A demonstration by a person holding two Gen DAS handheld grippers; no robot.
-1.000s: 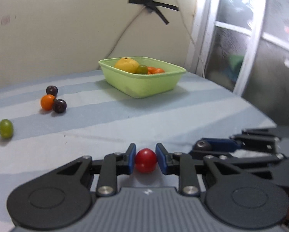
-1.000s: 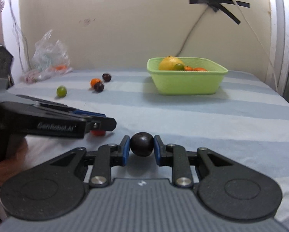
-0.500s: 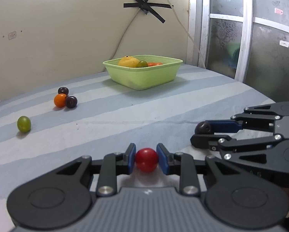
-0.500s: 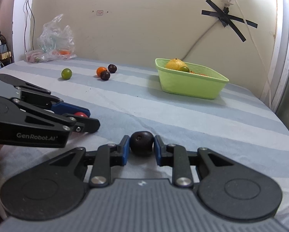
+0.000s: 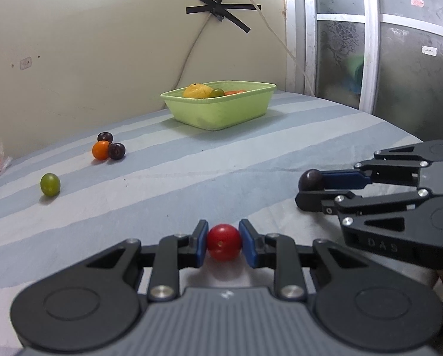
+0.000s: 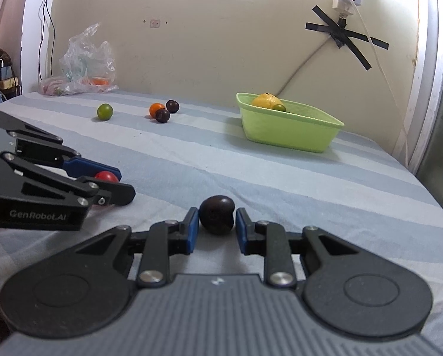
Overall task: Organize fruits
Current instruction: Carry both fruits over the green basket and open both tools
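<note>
My left gripper [image 5: 224, 243] is shut on a small red fruit [image 5: 224, 241], held just above the striped cloth. My right gripper [image 6: 216, 219] is shut on a dark purple fruit [image 6: 216, 215]; it also shows at the right of the left wrist view [image 5: 310, 179]. A light green tub [image 5: 221, 106] stands at the back near the wall with a yellow fruit [image 5: 196, 90] and a green one [image 5: 217, 92] inside. On the cloth lie a green fruit [image 5: 50, 184], an orange fruit [image 5: 100, 149] and two dark fruits [image 5: 116, 151].
A crumpled clear plastic bag [image 6: 83, 65] lies at the far left by the wall. A cable and black tape cross [image 5: 221, 9] hang on the wall behind the tub. A window frame [image 5: 366, 44] borders the table on the right.
Both grippers have risen and pulled back a little with their fruits held, so the tub and loose fruits look farther off. The two grippers have drawn slightly apart.
</note>
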